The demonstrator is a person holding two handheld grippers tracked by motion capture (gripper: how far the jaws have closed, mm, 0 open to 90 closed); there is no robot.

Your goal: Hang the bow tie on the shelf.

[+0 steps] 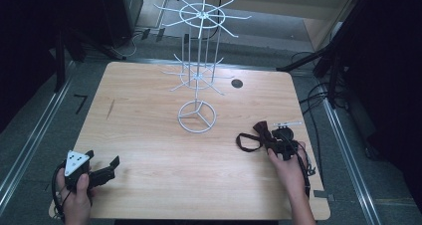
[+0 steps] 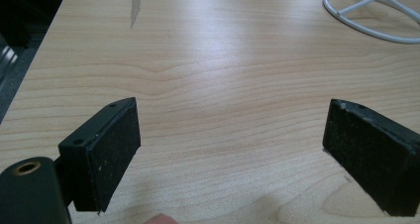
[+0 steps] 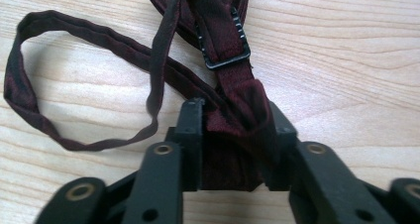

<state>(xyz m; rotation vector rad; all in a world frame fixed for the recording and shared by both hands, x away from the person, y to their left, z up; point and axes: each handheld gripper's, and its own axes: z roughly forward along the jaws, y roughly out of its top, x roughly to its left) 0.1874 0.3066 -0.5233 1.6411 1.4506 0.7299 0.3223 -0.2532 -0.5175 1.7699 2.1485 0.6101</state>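
Note:
A dark red bow tie (image 1: 260,129) with a thin neck strap (image 1: 244,141) lies on the wooden table (image 1: 149,140) at the right. My right gripper (image 1: 276,138) is shut on it. In the right gripper view the two black jaws pinch the bunched fabric of the bow tie (image 3: 233,80) at the right gripper (image 3: 233,110), just below a black slider buckle (image 3: 225,55). The strap (image 3: 89,33) loops away to the left. My left gripper (image 1: 103,158) rests at the table's near left corner, open, with bare wood between its pads (image 2: 111,144).
A white wire display stand (image 1: 197,70) with hooked arms rises from a ring base (image 1: 197,116) at the table's middle back; the ring (image 2: 366,30) lies far ahead of the left gripper. A dark round spot (image 1: 237,83) sits behind it. A small pale bar (image 1: 289,123) lies by the right hand.

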